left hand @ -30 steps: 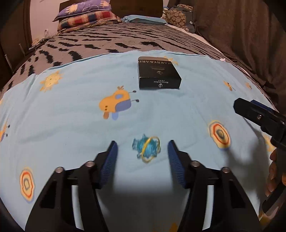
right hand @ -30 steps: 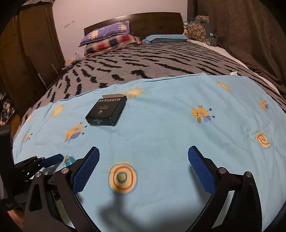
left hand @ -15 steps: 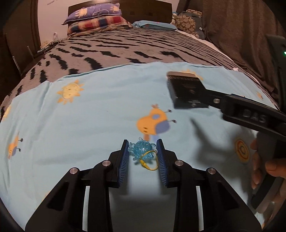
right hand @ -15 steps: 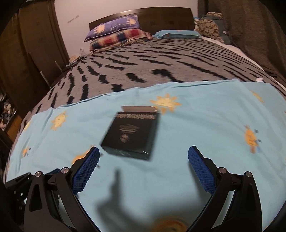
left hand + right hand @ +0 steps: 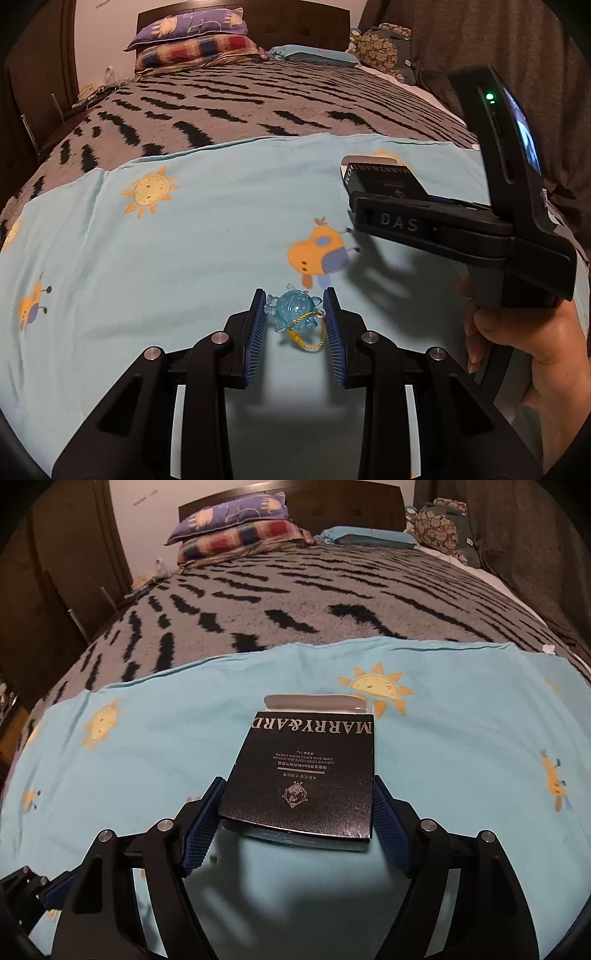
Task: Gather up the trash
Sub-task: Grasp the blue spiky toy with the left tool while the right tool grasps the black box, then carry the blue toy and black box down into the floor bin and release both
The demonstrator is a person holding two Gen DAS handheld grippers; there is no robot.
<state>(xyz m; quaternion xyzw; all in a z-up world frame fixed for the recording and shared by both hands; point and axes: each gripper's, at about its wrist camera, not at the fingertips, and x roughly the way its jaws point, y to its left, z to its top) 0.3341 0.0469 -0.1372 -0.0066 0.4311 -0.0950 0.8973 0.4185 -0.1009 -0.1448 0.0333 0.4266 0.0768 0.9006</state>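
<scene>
Bedding is filling both views: a light blue sheet [image 5: 192,251] with suns and little orange creatures is lying over a gray blanket with black stripes [image 5: 295,602]. Two pillows [image 5: 240,528] are leaning at the dark headboard [image 5: 295,22], and a brown curtain [image 5: 480,44] is hanging along the right side.

On the sheet, the left gripper [image 5: 294,314] is reaching around a small clear blue toy [image 5: 293,306] with a yellow cord loop [image 5: 308,332]. Its jaws are sitting close together, with the blue pads [image 5: 255,332] touching or almost touching the toy on both sides. I cannot tell if they are squeezing it yet.

Farther up the sheet, the right gripper [image 5: 295,812] is closing around a black box [image 5: 306,775] with upside-down white letters. Its jaws are spread about as wide as the box, with a pad at each side edge. The box's near end is looking a bit raised, with a shadow under it.

From the left wrist view, the right gripper [image 5: 376,218] is covering part of the black box [image 5: 380,177], and a hand [image 5: 517,332] is holding its handle. The box's far flap [image 5: 317,703] is standing open, but what is inside is hidden.
</scene>
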